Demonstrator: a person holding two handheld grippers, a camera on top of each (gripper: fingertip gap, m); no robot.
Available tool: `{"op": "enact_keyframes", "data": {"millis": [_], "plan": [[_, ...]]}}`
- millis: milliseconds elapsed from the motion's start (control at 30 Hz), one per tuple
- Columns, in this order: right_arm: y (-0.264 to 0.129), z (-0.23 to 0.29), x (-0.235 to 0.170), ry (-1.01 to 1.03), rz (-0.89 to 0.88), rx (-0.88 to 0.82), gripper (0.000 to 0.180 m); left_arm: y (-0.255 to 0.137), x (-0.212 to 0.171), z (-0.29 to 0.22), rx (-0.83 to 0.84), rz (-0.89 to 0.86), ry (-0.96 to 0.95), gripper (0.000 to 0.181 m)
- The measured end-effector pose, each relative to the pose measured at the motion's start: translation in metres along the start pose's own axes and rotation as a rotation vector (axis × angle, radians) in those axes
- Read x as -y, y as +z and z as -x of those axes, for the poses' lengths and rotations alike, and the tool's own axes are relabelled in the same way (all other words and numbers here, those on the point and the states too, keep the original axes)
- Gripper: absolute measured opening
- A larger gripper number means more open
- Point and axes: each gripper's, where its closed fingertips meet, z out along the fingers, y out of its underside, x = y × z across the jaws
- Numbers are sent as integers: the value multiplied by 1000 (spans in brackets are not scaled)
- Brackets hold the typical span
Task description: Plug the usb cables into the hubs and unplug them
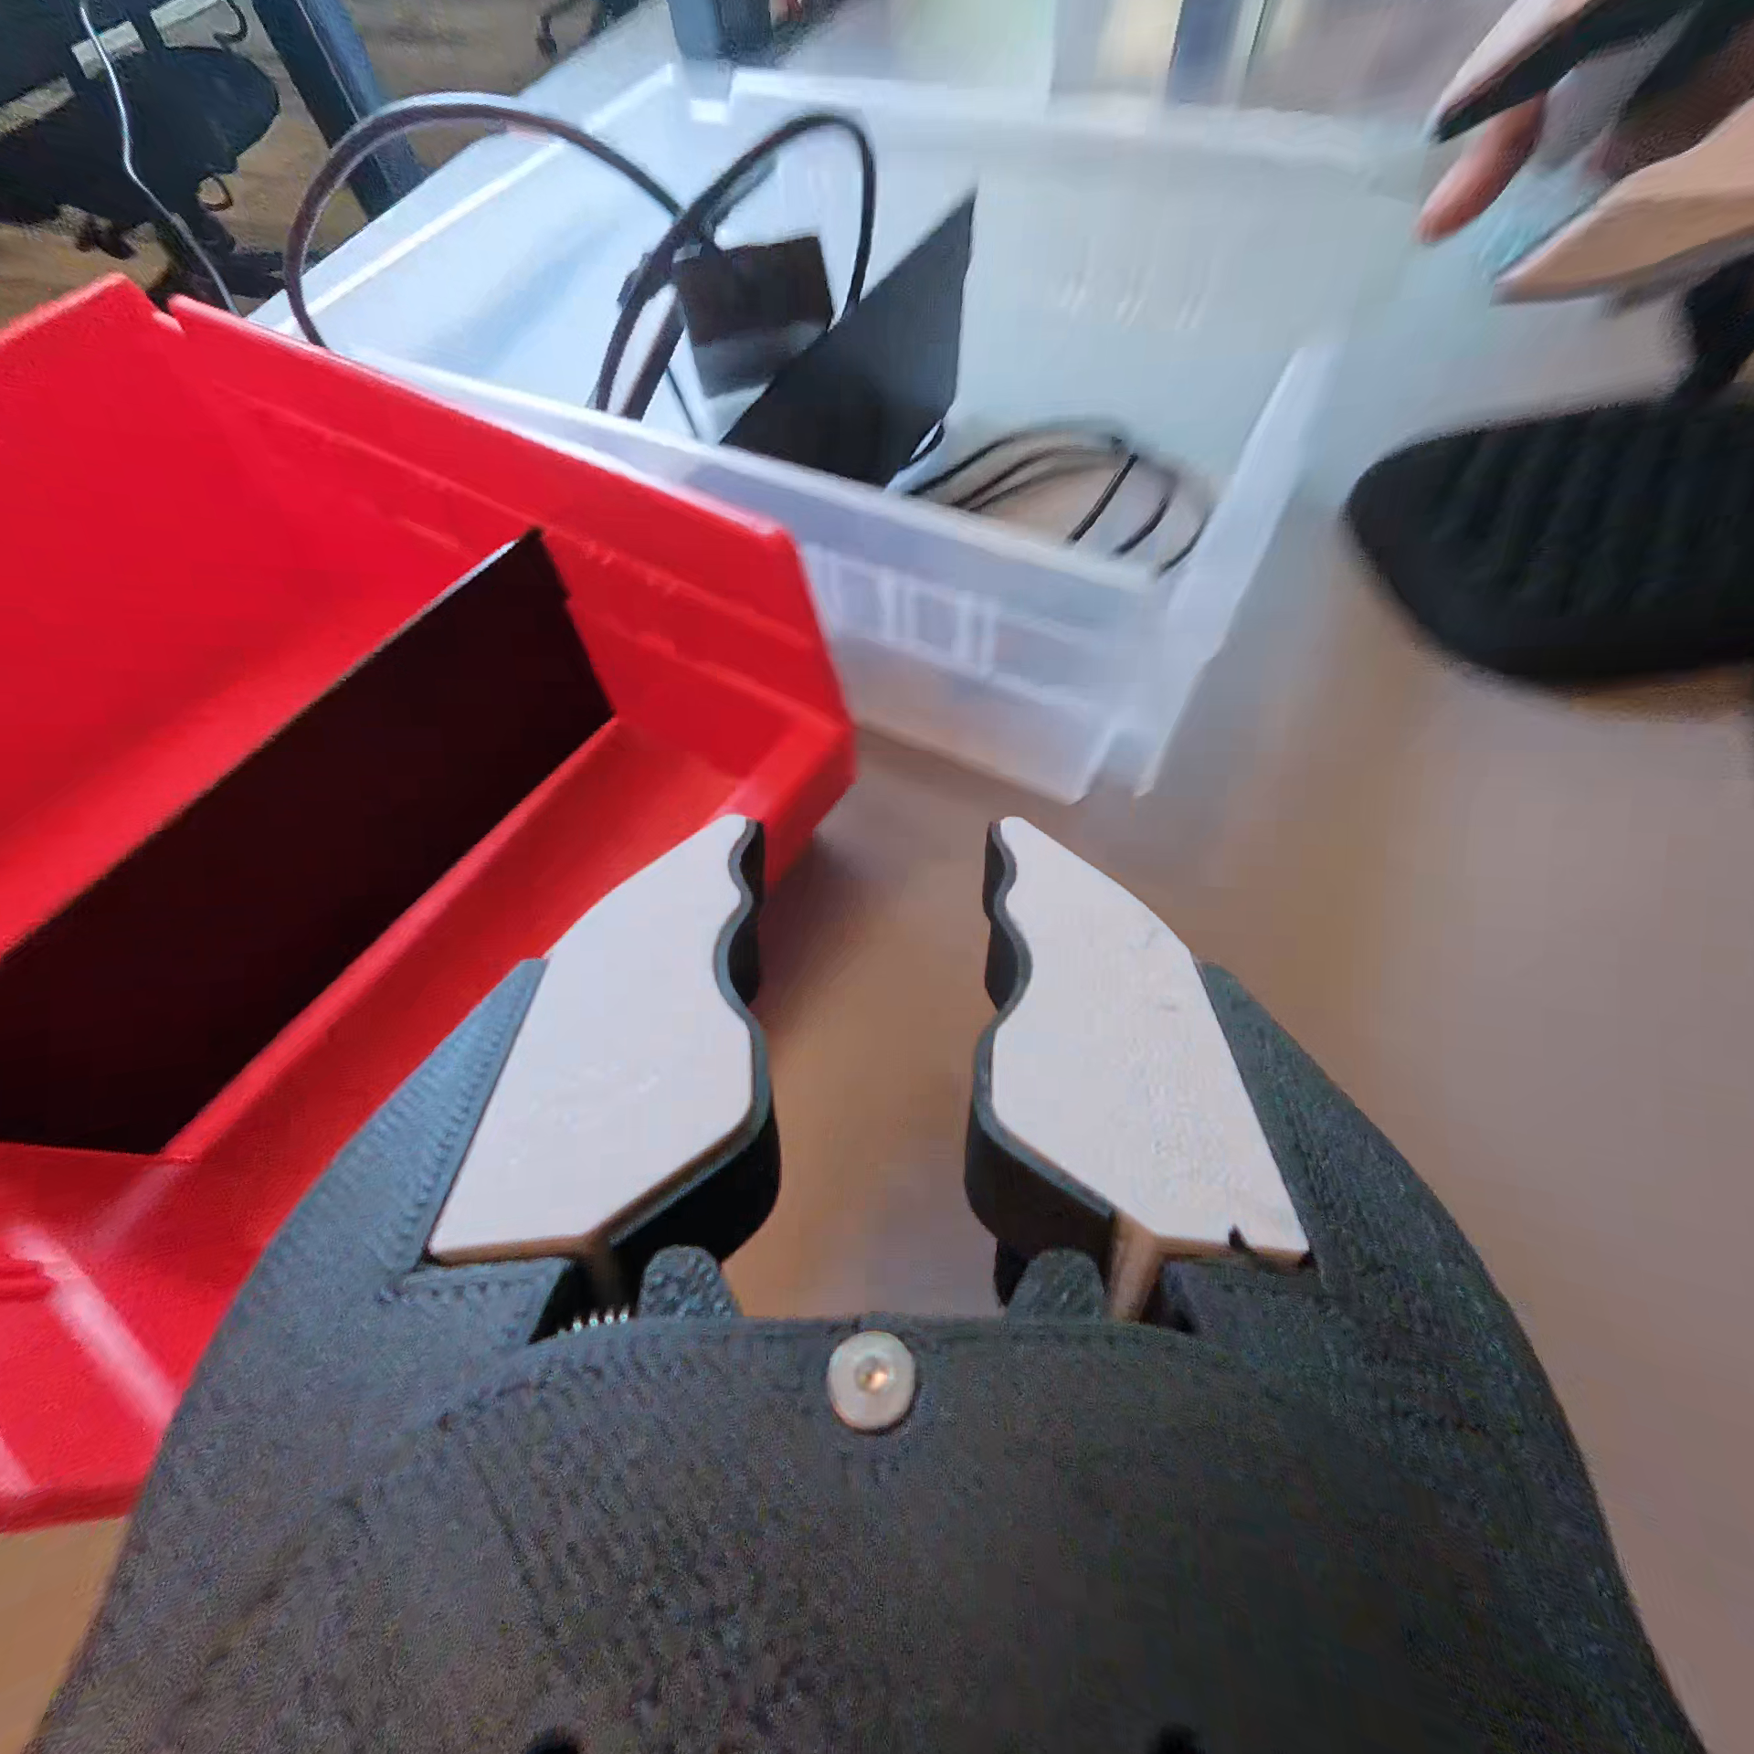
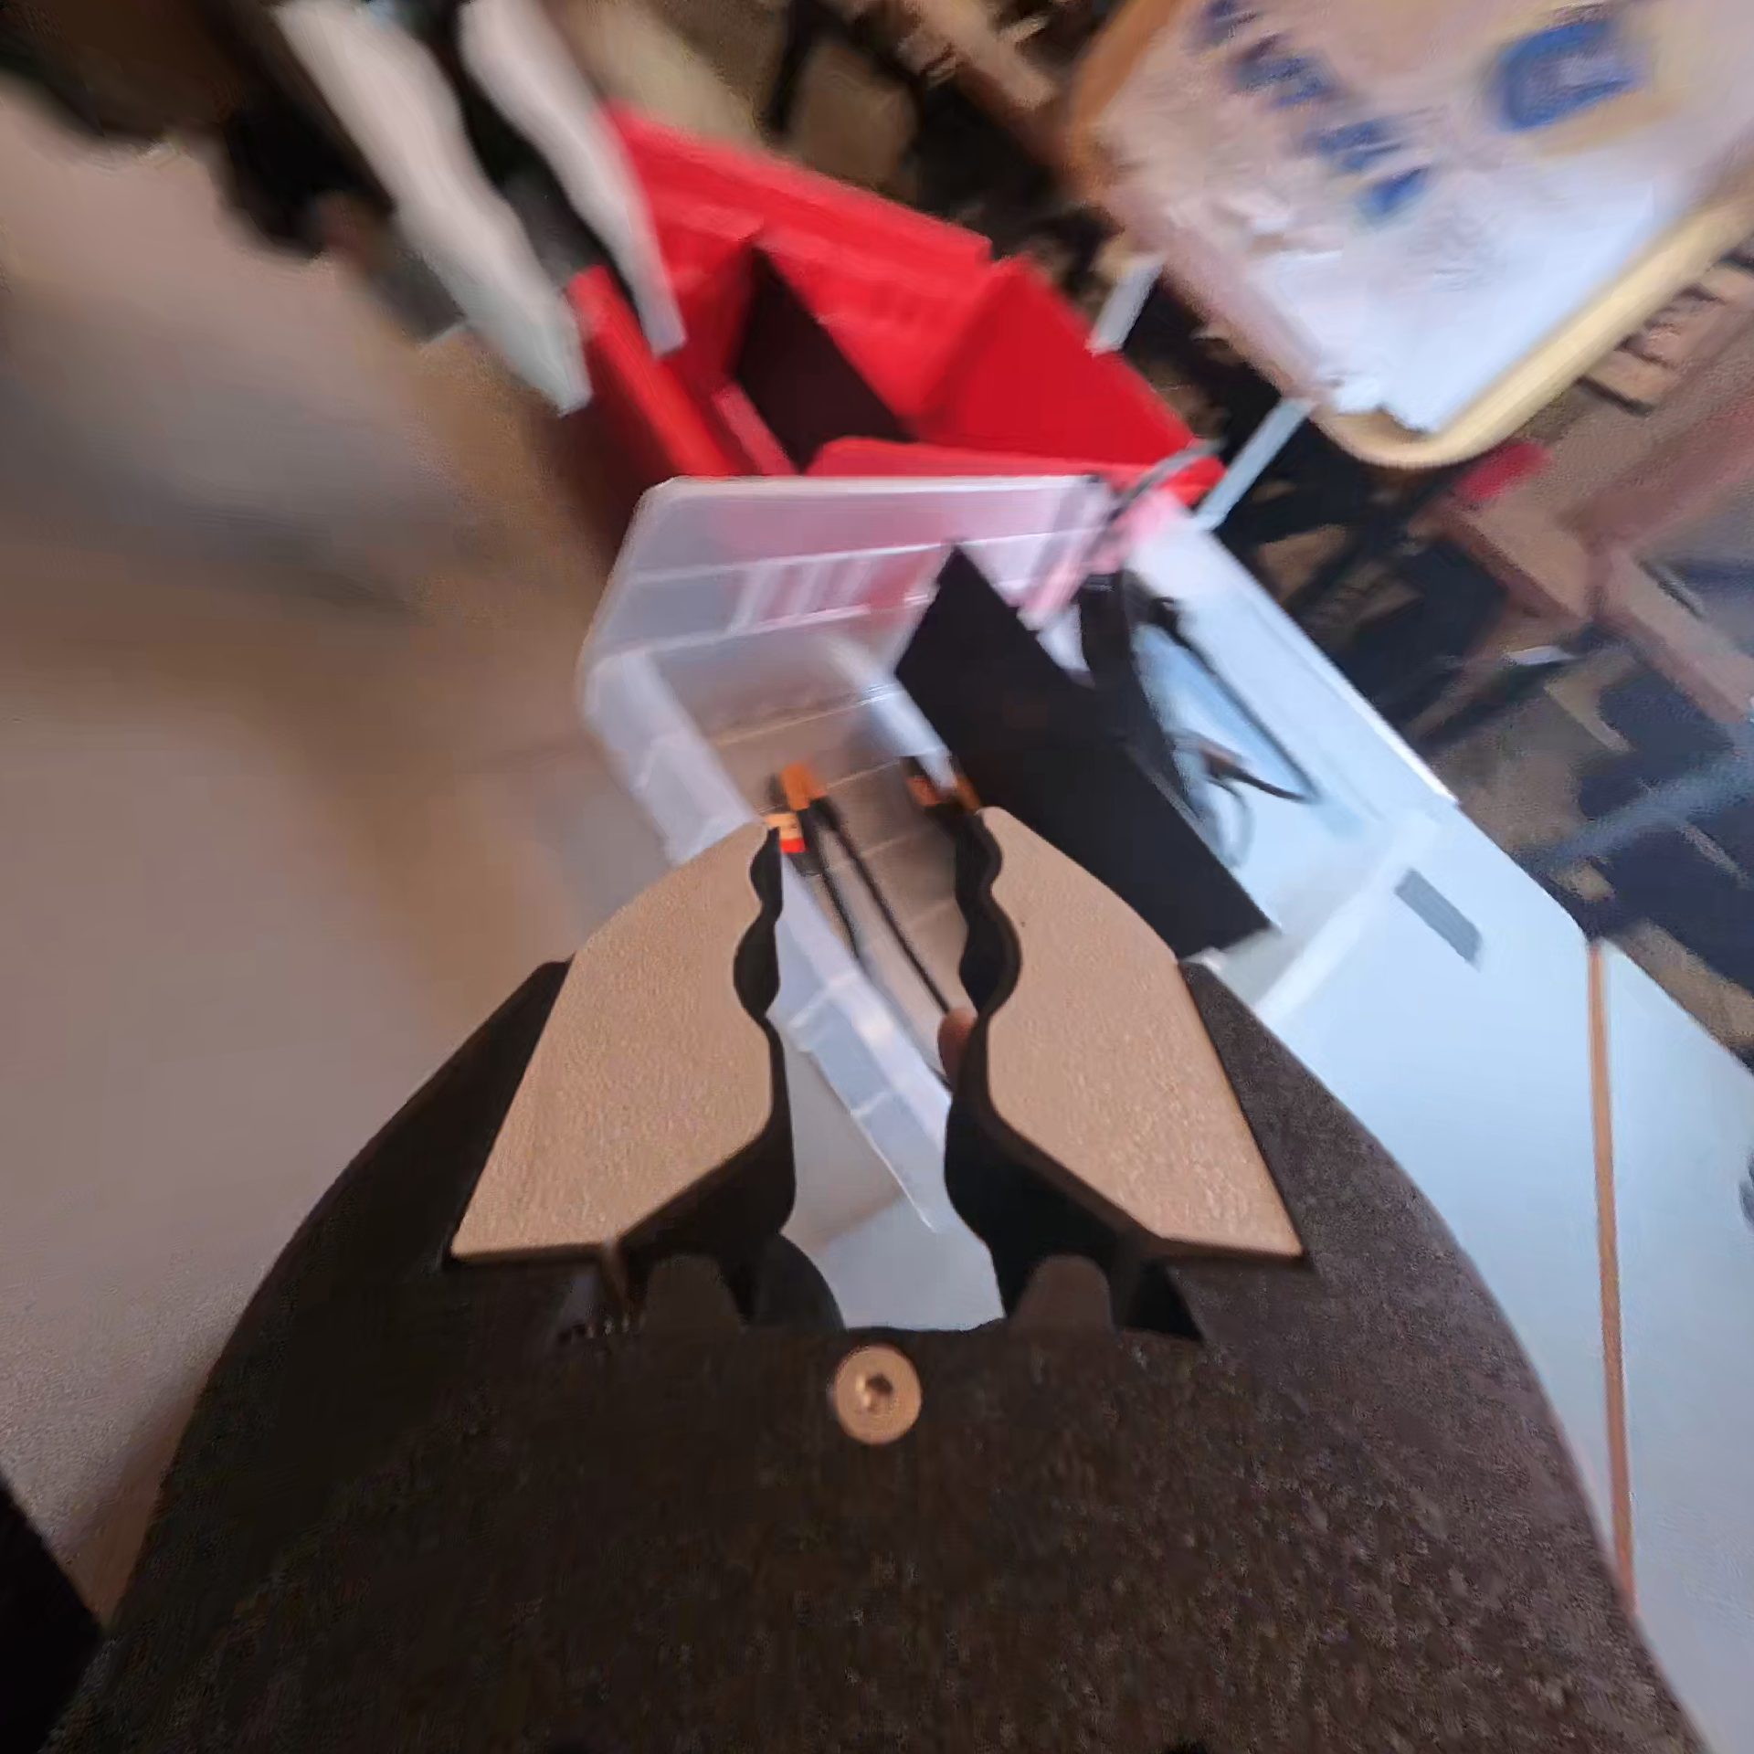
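Hand-held gripper (image 1: 871, 835) agape, empty.

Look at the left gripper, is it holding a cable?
No, the left gripper is open with only bare table between its fingers.

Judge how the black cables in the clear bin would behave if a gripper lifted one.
The black cables lie in loose coils inside the clear bin, so one would probably flop and trail. They look thin, likely light. Overlapping loops suggest that neighbours may snag and lift too.
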Motion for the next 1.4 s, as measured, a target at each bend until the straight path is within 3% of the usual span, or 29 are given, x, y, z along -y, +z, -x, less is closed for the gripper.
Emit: {"op": "enact_keyframes", "data": {"millis": [133, 267, 400, 467, 633, 833, 967, 1133, 1267, 1400], "plan": [[-35, -64, -32, 313, -34, -311, 33, -1, 12, -37, -12, -135, -208, 42], [-21, -73, -68, 495, 27, -354, 42, 24, 19, -55, 60, -181, -333, 43], [10, -68, -86, 525, 121, -301, 44, 57, 27, -50, 169, -205, -392, 42], [20, -63, -90, 511, 130, -272, 17, 72, 23, -39, 255, -176, -370, 36], [8, -64, -82, 370, 125, -373, 16, 77, 29, -31, 393, -135, -238, 18], [-25, -54, -58, 312, 45, -479, 11, 59, 49, -43, 384, -226, -189, 14], [-45, -39, -25, 237, -12, -504, 12, 26, 69, -48, 441, -298, -126, 11], [-51, -20, 43, 155, -169, -487, 13, -48, 92, -48, 573, -387, -53, 9], [-27, 5, 103, 134, -294, -394, 13, -125, 90, -39, 739, -413, -20, 8], [26, 44, 161, 126, -374, -241, 13, -206, 62, -19, 930, -389, -49, 7]]}}
